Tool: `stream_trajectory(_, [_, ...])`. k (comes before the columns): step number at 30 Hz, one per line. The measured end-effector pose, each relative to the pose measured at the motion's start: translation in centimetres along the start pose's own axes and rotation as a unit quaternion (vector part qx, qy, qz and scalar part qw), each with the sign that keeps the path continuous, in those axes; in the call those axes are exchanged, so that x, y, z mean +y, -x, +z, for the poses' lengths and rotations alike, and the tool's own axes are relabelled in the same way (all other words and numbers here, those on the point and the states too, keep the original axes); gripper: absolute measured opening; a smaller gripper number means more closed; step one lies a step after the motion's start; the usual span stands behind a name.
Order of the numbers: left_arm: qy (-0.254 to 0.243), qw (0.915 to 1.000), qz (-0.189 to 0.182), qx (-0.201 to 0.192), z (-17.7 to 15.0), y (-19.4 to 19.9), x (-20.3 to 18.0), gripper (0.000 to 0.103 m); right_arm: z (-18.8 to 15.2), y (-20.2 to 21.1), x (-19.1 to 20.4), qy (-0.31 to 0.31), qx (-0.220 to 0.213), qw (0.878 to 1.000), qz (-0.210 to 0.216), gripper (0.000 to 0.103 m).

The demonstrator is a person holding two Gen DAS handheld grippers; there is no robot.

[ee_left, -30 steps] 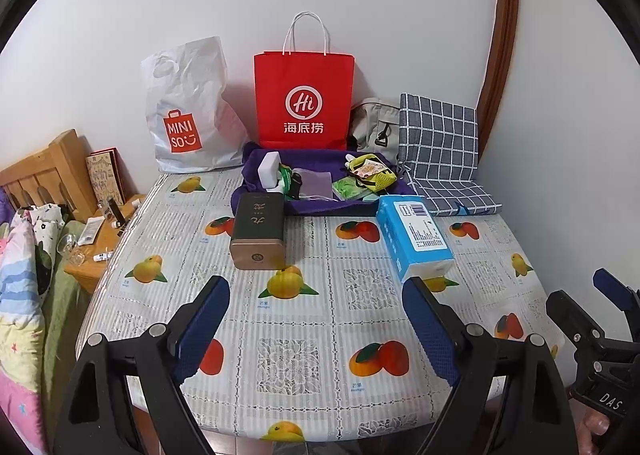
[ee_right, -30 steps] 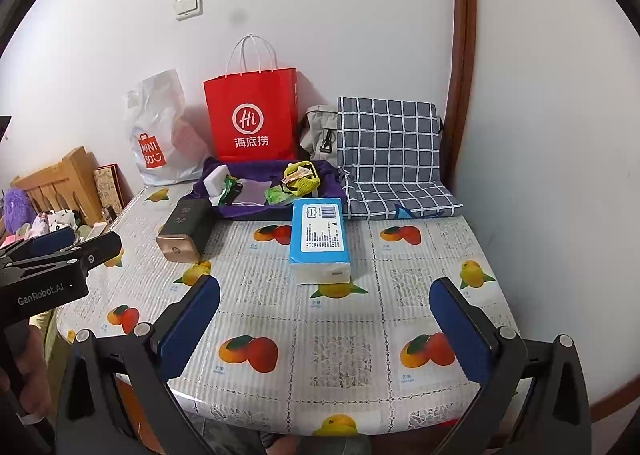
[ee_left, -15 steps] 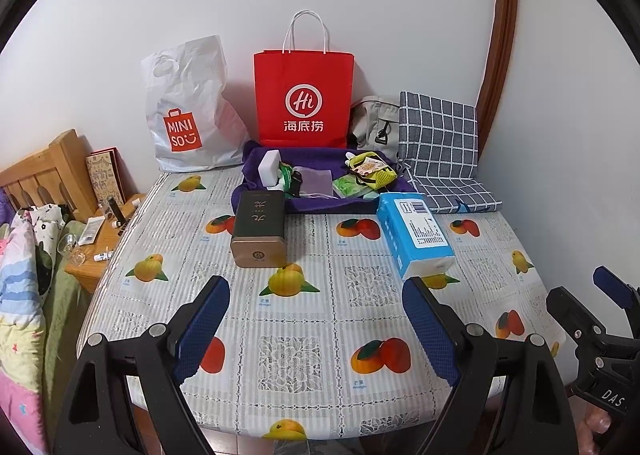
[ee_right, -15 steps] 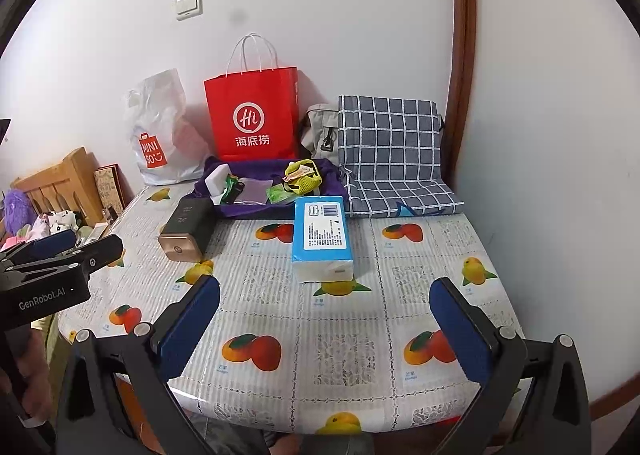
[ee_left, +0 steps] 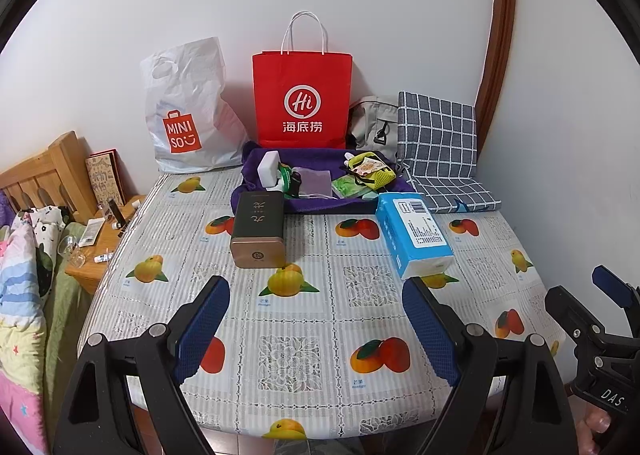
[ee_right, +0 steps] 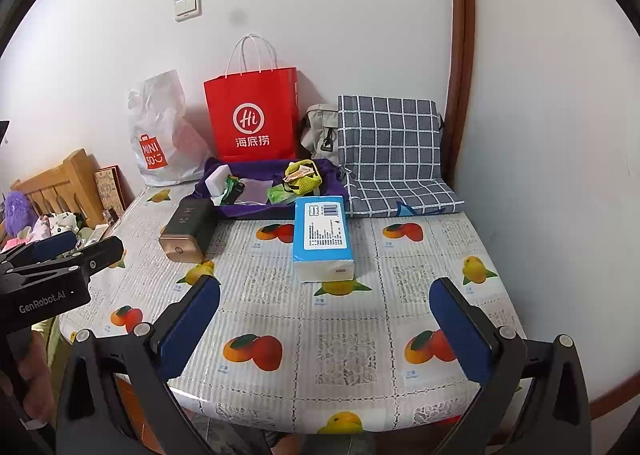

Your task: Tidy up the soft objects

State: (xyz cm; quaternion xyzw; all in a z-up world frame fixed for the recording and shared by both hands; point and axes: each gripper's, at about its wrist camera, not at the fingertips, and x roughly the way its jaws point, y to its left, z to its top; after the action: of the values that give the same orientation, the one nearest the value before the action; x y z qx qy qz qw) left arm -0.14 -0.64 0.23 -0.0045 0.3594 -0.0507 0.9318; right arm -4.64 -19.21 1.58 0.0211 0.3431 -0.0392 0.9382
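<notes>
A blue and white soft tissue pack (ee_left: 414,233) (ee_right: 323,235) lies on the fruit-print tablecloth (ee_left: 304,319), right of centre. A dark tin box (ee_left: 258,229) (ee_right: 187,229) lies to its left. Behind them a purple cloth bag (ee_left: 320,203) (ee_right: 276,169) holds several small items, among them a yellow mesh pouch (ee_left: 370,171). A grey checked cushion (ee_left: 440,151) (ee_right: 390,155) leans on the wall at the back right. My left gripper (ee_left: 316,327) and right gripper (ee_right: 326,325) are both open and empty above the table's near edge.
A red paper bag (ee_left: 302,95) and a white plastic bag (ee_left: 188,111) stand against the back wall, with a grey bag (ee_left: 372,123) beside them. A wooden bed frame (ee_left: 44,175), a bedside stand with small items (ee_left: 94,239) and bedding (ee_left: 20,295) lie to the left.
Both grippers have crept slightly forward toward the table. Both stay open and empty, and nothing on the table has moved.
</notes>
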Motion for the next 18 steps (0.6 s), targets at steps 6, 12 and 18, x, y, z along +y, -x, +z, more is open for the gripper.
stream_trajectory(6, [0.0, 1.0, 0.0, -0.001, 0.01, 0.0, -0.05, 0.088, 0.03, 0.15, 0.25, 0.0, -0.001, 1.0, -0.001, 0.103])
stream_trajectory(12, [-0.001, 1.0, 0.0, -0.001, -0.01, 0.04, -0.06, 0.088, 0.08, 0.2, 0.39, -0.001, -0.001, 1.0, -0.001, 0.103])
stream_trajectory(18, [0.0, 1.0, 0.001, 0.0, -0.06, 0.06, -0.07, 0.088, 0.04, 0.14, 0.66, 0.0, 0.0, 1.0, 0.0, 0.103])
